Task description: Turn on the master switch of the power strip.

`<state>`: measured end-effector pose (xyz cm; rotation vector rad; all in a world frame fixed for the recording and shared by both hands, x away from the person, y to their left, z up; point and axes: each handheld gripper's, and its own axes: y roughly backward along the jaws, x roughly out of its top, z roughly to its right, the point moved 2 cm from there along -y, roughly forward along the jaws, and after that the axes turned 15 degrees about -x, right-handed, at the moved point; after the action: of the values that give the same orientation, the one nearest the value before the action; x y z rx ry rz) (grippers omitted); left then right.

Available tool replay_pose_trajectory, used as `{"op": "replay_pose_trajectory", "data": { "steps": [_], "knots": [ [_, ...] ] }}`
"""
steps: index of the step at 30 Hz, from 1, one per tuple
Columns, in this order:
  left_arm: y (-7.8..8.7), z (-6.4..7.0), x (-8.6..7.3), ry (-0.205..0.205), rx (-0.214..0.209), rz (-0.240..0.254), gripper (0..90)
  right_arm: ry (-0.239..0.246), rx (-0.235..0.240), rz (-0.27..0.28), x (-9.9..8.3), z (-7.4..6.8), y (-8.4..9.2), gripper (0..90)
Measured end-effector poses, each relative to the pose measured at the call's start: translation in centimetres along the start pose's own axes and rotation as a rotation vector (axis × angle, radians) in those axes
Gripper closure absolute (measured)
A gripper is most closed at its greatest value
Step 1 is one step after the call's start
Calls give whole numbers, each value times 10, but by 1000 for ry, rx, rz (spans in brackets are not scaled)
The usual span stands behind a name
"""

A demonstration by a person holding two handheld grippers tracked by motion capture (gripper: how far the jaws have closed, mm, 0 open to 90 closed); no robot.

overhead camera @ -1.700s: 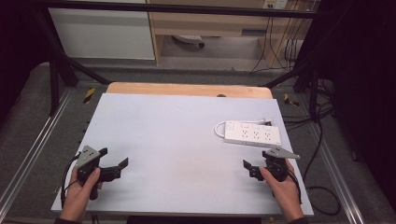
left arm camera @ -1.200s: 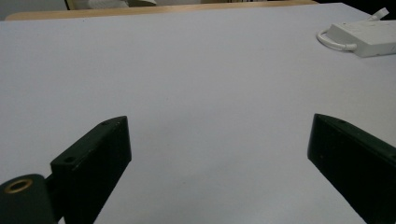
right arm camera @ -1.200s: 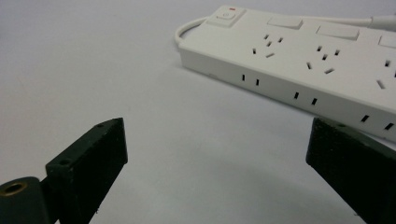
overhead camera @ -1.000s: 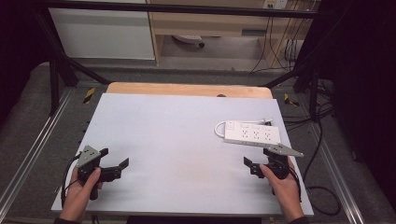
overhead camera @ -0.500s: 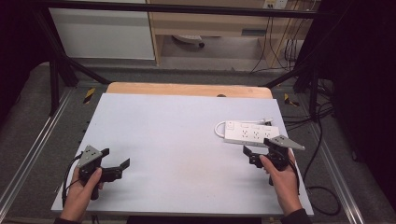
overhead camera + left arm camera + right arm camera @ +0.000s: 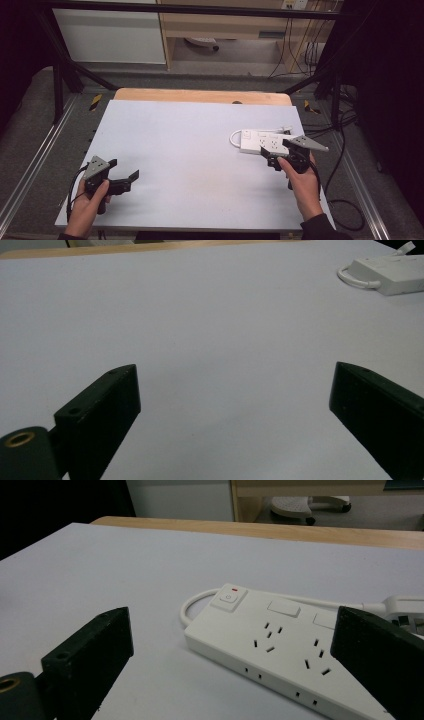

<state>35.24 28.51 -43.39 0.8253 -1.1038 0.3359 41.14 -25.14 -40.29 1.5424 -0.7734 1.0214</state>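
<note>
High view, power strip (image 6: 264,141): lies flat on the table (image 6: 200,145), at its far right part, with its white cable (image 6: 234,137) looping off the left end.
High view, right gripper (image 6: 272,159): held in the right hand (image 6: 302,182), just on the near side of the power strip, jaws reaching its near edge; whether they touch it I cannot tell.
High view, left gripper (image 6: 126,181): held in the left hand (image 6: 87,205), well apart from the power strip, at the near left part of the table.
Left gripper view, jaws: spread wide, nothing between them but bare table top.
Left gripper view, power strip (image 6: 390,275): far off, at the upper right.
Right gripper view, jaws: spread wide, holding nothing.
Right gripper view, power strip (image 6: 280,647): close ahead between the jaws, sockets up, its switch (image 6: 228,597) at the left end.
</note>
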Motion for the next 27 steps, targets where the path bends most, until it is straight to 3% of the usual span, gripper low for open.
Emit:
{"op": "replay_pose_trajectory", "data": {
  "steps": [18, 27],
  "knots": [
    [-1, 0, 0, 2, 5, -4, 61, 3, -34, 49, 31, 2, -12, 54],
    [-1, 0, 0, 1, 5, -5, 61, -20, -45, 66, 38, 3, -21, 126]
  ]
}}
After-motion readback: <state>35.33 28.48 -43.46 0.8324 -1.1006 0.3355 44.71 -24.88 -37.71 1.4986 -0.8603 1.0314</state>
